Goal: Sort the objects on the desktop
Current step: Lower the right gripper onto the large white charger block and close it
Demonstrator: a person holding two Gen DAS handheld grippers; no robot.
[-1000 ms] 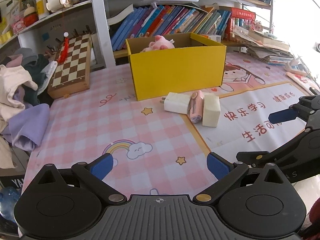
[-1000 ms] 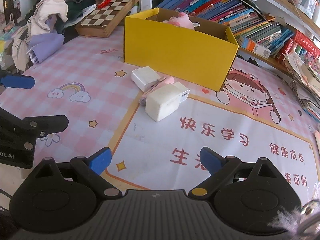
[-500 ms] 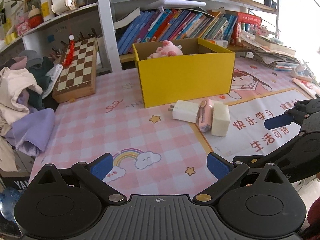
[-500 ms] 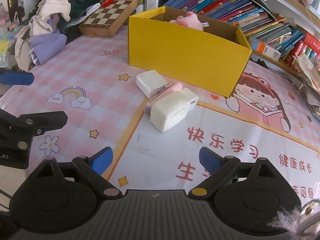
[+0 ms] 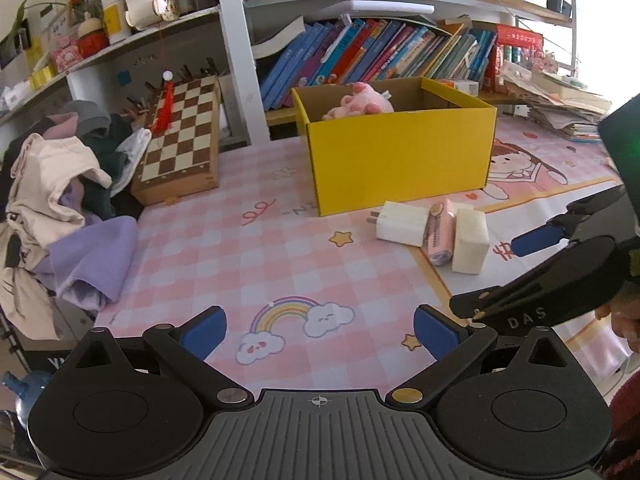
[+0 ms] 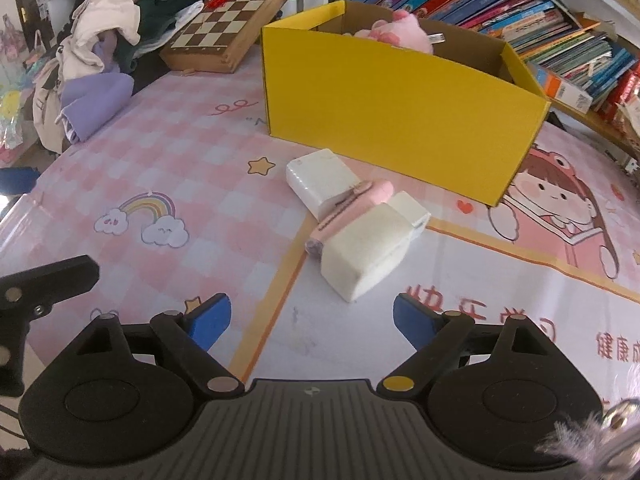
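Chargers: two white blocks on the mat in front of the box; the flat charger (image 6: 322,178) lies nearer the box, the cream block (image 6: 370,254) nearer me.
Pink case: case (image 6: 348,208) wedged between the two, touching both, one end resting up on the flat charger.
Box: yellow box (image 6: 400,120) open at the top, just behind the cluster; pink plush (image 6: 400,34) inside.
Right gripper: my right gripper (image 6: 312,316) hangs low over the mat, fingers wide apart, nothing between them; the cream block sits just ahead of the gap.
Left gripper: my left gripper (image 5: 320,330) also spread wide and empty, over the rainbow print (image 5: 296,320), well left of the cluster.
Mat: pink checked mat (image 5: 224,248) with a white printed panel under the right side.
Surroundings: chessboard (image 5: 180,136) left of the box, clothes pile (image 5: 60,200) at the left edge, books (image 5: 380,52) on the shelf behind.
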